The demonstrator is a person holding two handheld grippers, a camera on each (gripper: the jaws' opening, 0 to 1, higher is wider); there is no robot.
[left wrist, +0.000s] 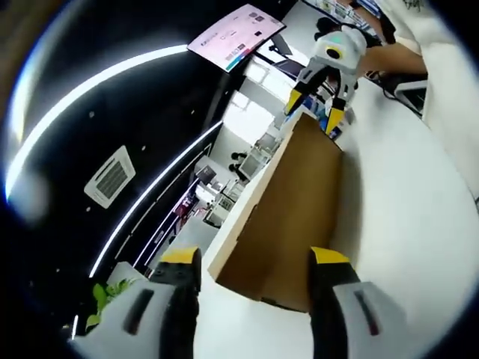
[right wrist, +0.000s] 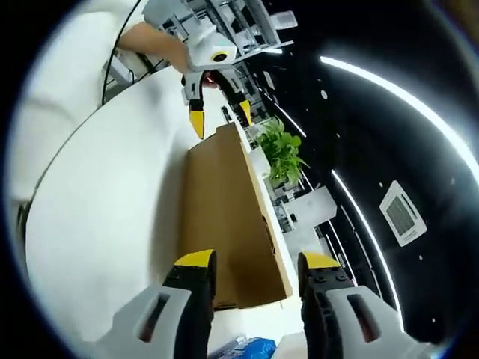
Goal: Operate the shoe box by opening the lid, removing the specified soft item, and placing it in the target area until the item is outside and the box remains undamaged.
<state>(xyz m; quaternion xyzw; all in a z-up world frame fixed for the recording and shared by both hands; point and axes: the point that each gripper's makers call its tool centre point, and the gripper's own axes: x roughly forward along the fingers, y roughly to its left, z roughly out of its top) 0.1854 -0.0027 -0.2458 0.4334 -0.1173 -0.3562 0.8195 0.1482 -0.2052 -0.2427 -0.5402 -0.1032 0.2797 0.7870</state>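
Observation:
A brown cardboard shoe box (left wrist: 288, 217) lies on the white table (left wrist: 404, 224) with its lid down. My left gripper (left wrist: 254, 262) stands open at the box's near end, its yellow-tipped jaws spread about as wide as the box and holding nothing. At the far end my right gripper (left wrist: 316, 108) hangs open just over the box edge. In the right gripper view the same box (right wrist: 224, 217) stretches away from my open right gripper (right wrist: 257, 263), and the left gripper (right wrist: 221, 114) is open at the far end. The soft item is hidden.
A person's arm (left wrist: 393, 56) reaches in behind the right gripper. A green plant (right wrist: 283, 153) stands past the box's long side. A blue packet (right wrist: 251, 348) lies near my right jaws. A pink screen (left wrist: 236, 34) hangs overhead. White table (right wrist: 97, 194) spreads beside the box.

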